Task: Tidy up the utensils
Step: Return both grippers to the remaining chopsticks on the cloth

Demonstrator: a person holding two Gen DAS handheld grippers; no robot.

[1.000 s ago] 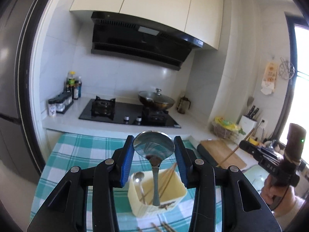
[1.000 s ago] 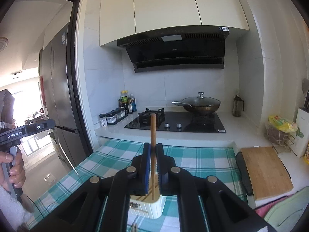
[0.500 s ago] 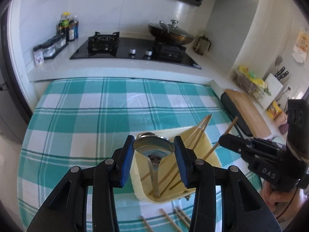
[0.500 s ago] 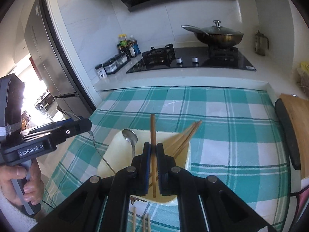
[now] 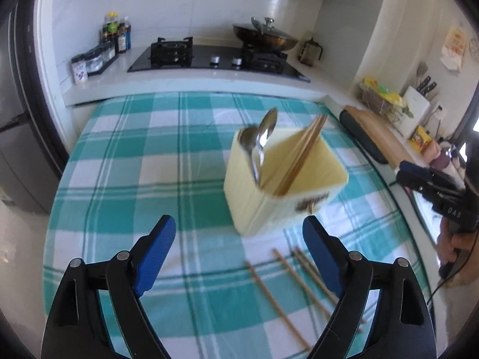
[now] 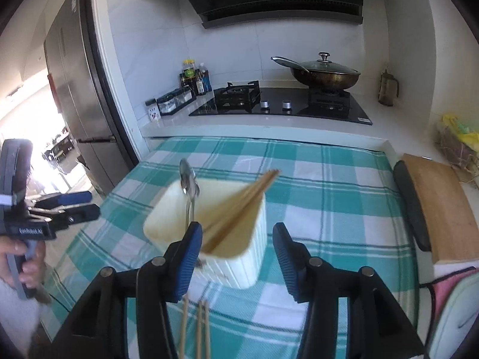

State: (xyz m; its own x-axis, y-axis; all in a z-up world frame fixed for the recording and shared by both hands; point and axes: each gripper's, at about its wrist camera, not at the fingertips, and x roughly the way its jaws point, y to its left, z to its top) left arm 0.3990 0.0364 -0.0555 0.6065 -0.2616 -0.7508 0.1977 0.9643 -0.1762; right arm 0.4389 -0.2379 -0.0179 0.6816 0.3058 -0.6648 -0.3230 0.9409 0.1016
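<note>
A pale yellow utensil holder (image 5: pixel 263 206) stands on the green checked tablecloth (image 5: pixel 134 164). It holds two metal spoons (image 5: pixel 260 143) in its left part and several wooden chopsticks (image 5: pixel 302 155) leaning to the right. My left gripper (image 5: pixel 239 251) hangs just in front of it, its jaws opening wide with nothing between them. The right wrist view shows the holder (image 6: pixel 167 209), the spoons (image 6: pixel 188 179) and the chopsticks (image 6: pixel 239 206) from the other side. My right gripper (image 6: pixel 238 257) is close before the holder, its jaws opening and pressing on nothing.
Several loose chopsticks (image 5: pixel 299 278) lie on the cloth in front of the holder, also under my right gripper as chopsticks (image 6: pixel 200 323). A wooden cutting board (image 6: pixel 440 209) lies at the right. Behind the table are a hob (image 5: pixel 215 56) and a lidded wok (image 5: pixel 263 36).
The left gripper has let go of its spoon and the right of its chopstick; both now rest in the holder. Both grippers sank, tilted down and opened.
</note>
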